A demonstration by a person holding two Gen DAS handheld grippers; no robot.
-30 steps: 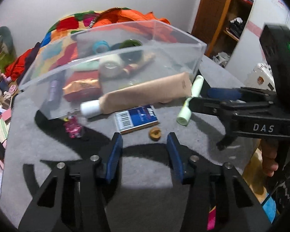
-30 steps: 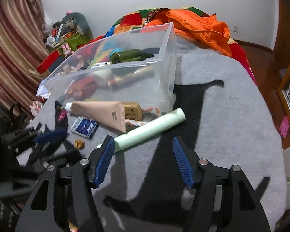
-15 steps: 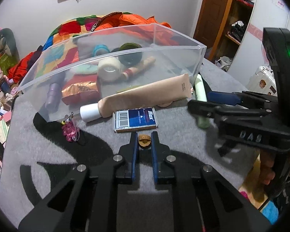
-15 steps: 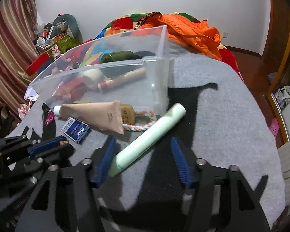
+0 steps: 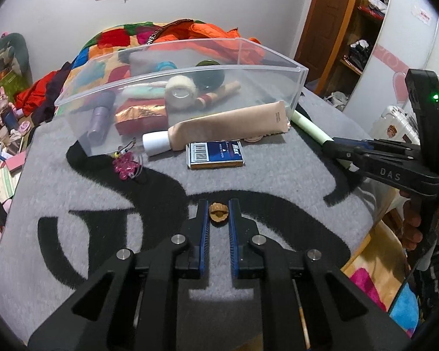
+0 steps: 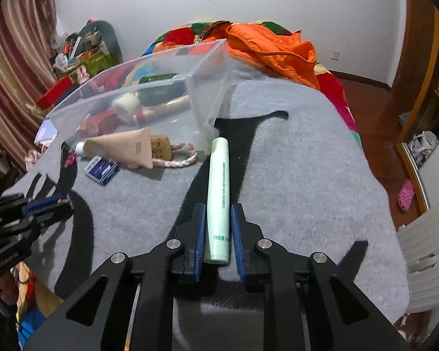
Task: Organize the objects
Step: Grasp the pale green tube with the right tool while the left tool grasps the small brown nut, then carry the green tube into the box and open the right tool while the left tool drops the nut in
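Walnut [image 5: 218,212] sits pinched in left gripper [image 5: 218,215]; right gripper [image 6: 218,222] clamps green tube [image 6: 218,196]; blue box [image 5: 215,154] reads "Max".

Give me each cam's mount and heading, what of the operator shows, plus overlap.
Left wrist: on left claw, facing the clear bin across the grey blanket; pads clamp a small walnut; right claw and the hand holding it at right.
Right wrist: on right claw, facing along the bed; pads clamp a green tube; left claw at left edge.
Shared: bin, tube, beige tube, blue box.
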